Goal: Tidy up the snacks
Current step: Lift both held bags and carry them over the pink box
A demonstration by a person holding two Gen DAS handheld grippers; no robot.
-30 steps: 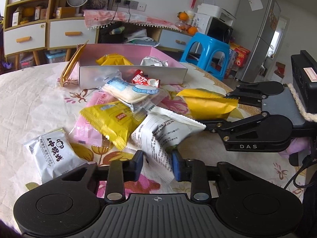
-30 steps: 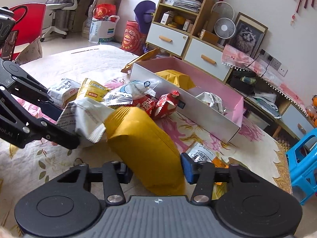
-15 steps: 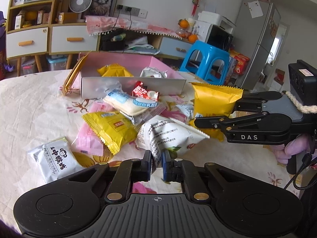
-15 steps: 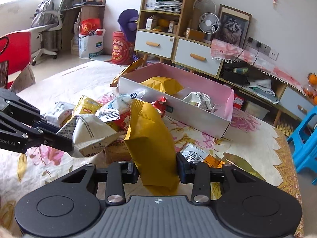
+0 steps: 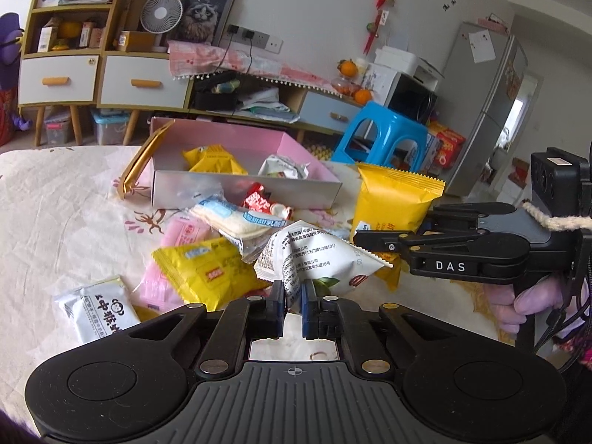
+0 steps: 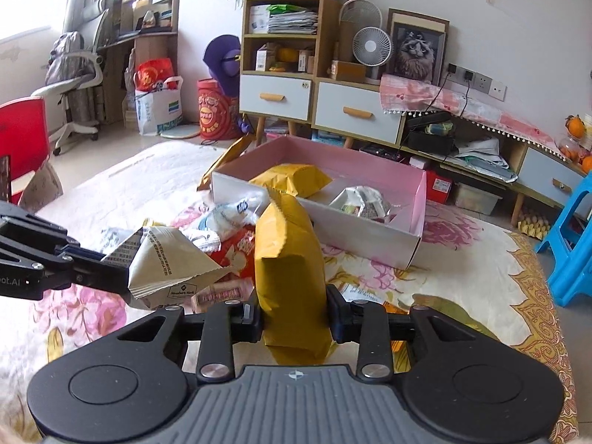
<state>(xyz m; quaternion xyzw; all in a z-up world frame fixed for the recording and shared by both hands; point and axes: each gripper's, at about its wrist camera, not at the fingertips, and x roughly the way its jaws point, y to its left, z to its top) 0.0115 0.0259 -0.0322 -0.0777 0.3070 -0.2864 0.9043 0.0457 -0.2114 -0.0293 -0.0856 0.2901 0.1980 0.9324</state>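
Left wrist view: my left gripper (image 5: 293, 305) pinches the white snack bag (image 5: 314, 259). My right gripper (image 6: 294, 320) squeezes the yellow snack bag (image 6: 288, 270) near the pink box (image 6: 370, 236).

Pink packet (image 5: 174, 259) half under yellow one (image 5: 211, 273)

Left tool (image 5: 293, 298) now clamping white packet (image 5: 314, 255), yellow bag (image 6: 290, 259) raised upright

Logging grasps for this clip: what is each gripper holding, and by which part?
The left gripper pinches the white snack packet by its bottom edge. The right gripper clamps the yellow snack bag across its lower body.
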